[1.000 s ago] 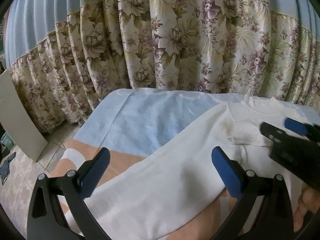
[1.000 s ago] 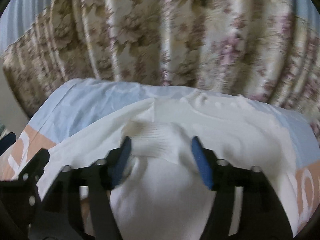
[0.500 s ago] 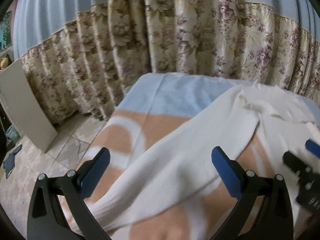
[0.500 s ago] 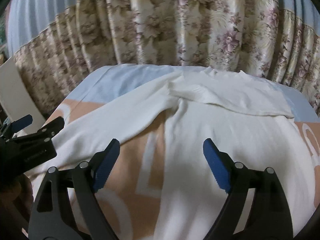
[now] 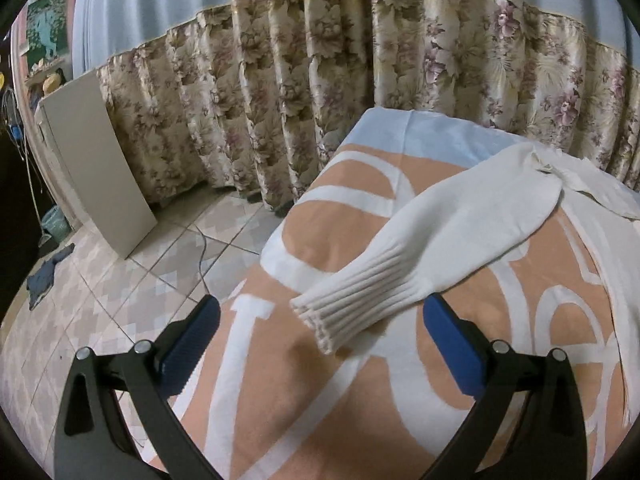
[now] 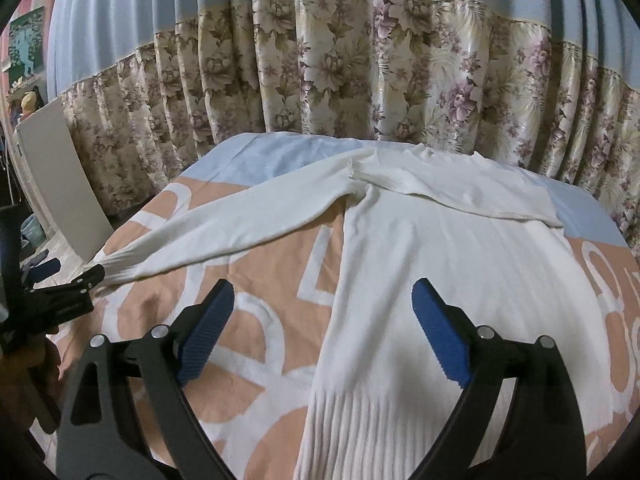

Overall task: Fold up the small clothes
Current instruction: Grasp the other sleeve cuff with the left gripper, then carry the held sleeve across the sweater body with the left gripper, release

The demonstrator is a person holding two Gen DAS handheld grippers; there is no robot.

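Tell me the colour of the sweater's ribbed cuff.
White, like the rest of the sweater; the ribbed cuff shows best in the left wrist view.

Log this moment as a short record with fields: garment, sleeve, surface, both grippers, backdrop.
garment: white knit sweater, spread flat, ribbed hem nearest the right gripper
sleeve: left sleeve stretched sideways, ribbed cuff lying between the left gripper's fingers
surface: orange-and-white patterned blanket
left gripper: open, cuff not pinched
right gripper: open above the sweater's lower body
backdrop: floral curtain
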